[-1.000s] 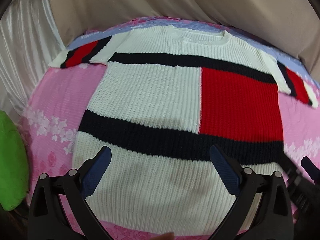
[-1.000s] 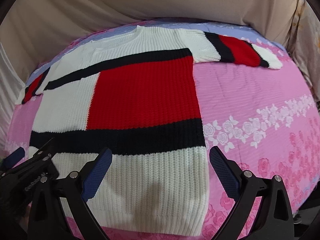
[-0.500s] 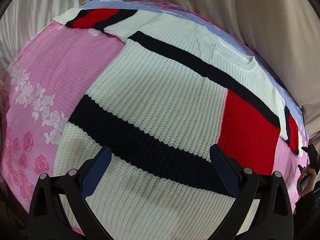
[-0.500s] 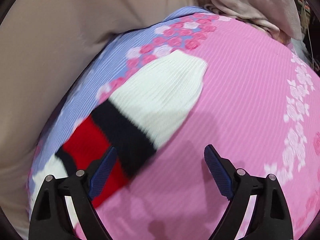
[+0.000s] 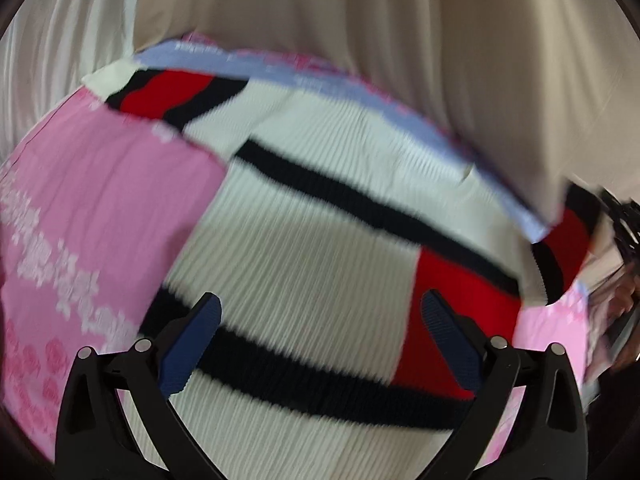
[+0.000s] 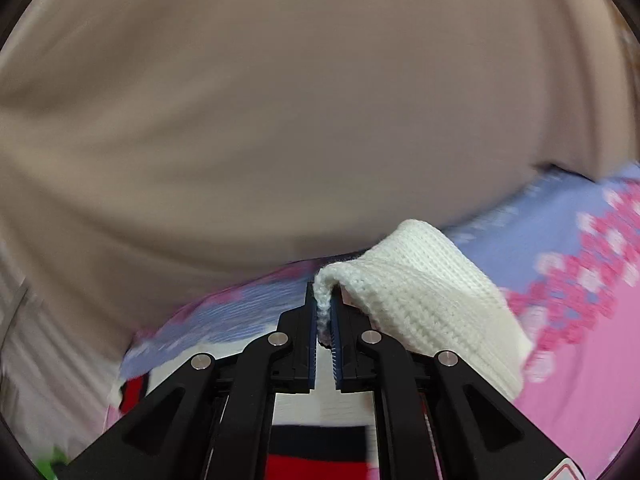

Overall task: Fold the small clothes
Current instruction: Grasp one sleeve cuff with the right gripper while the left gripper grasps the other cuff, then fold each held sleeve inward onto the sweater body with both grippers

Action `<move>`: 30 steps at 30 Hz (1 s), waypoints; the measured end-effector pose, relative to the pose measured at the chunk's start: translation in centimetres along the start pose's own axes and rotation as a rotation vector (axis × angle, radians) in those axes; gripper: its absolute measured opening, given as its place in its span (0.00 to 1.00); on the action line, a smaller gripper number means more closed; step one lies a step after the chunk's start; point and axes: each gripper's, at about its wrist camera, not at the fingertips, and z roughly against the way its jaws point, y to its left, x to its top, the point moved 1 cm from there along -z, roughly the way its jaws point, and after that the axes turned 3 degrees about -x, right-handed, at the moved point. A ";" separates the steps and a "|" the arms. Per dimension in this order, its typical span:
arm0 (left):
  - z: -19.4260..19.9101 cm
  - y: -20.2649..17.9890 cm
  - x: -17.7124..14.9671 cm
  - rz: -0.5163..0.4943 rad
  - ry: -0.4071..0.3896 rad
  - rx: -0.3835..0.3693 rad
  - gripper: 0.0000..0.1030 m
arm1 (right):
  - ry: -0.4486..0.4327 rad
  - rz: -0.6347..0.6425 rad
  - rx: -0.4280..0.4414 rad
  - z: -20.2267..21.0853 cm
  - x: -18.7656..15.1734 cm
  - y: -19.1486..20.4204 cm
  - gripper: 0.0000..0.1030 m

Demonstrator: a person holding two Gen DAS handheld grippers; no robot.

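Observation:
A knitted sweater (image 5: 304,248), white with black stripes and a red block, lies flat on the pink bed cover. Its left sleeve (image 5: 160,90) stretches to the far left. My left gripper (image 5: 320,320) is open and hovers above the sweater's lower body, touching nothing. In the right wrist view my right gripper (image 6: 325,312) is shut on the white cuff (image 6: 424,292) of the right sleeve and holds it lifted off the cover. The rest of that sleeve hangs below the fingers, mostly hidden.
The pink floral bed cover (image 5: 80,220) has a lilac band (image 6: 540,224) along its far edge. Beige fabric (image 6: 300,100) rises behind the bed. White curtain folds (image 5: 52,60) hang at the far left.
My right gripper has closed on the white cuff of the right sleeve and lifted it. My left gripper has swung a little and stays open over the sweater's body.

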 end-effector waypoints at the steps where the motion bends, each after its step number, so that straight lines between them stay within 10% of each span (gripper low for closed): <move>1: 0.0 -0.1 0.5 0.004 -0.006 -0.010 0.95 | 0.047 0.039 0.065 -1.5 -1.2 3.1 0.12; 6: -2.3 -0.2 4.1 0.066 -0.005 -0.092 0.95 | 0.252 0.281 0.076 -9.0 -9.8 11.7 0.26; 8: -4.3 0.0 5.5 0.112 0.026 -0.125 0.95 | 0.255 0.238 0.023 -8.2 -11.3 9.6 0.28; 11: -8.6 -0.2 7.3 0.163 0.080 -0.152 0.95 | 0.224 0.120 -0.134 -4.2 -13.4 5.3 0.57; 18: -18.0 -1.4 9.7 0.241 0.148 -0.100 0.93 | 0.338 0.055 -0.378 -4.8 -14.7 -2.3 0.58; 20: -18.0 -2.0 10.4 0.231 0.079 -0.075 0.73 | 0.365 0.038 -0.365 -5.5 -15.5 -3.7 0.58; 22: -18.7 -3.1 11.1 0.194 0.100 -0.150 0.05 | 0.359 0.016 -0.366 -6.9 -15.7 -4.4 0.57; 23: -18.8 -3.2 11.7 0.192 0.092 -0.158 0.05 | 0.342 0.005 -0.355 -6.9 -15.7 -4.4 0.46; 24: -18.0 -3.5 12.1 0.185 0.055 -0.155 0.05 | 0.334 -0.023 -0.327 -7.0 -15.2 -4.5 0.15; 28: -16.2 -3.3 11.9 0.161 0.000 -0.129 0.04 | 0.221 -0.124 -0.302 -4.2 -13.9 -6.1 0.13; 30: -17.8 -2.5 10.5 0.164 0.058 -0.085 0.04 | 0.307 -0.164 -0.347 -5.4 -15.8 -8.8 0.12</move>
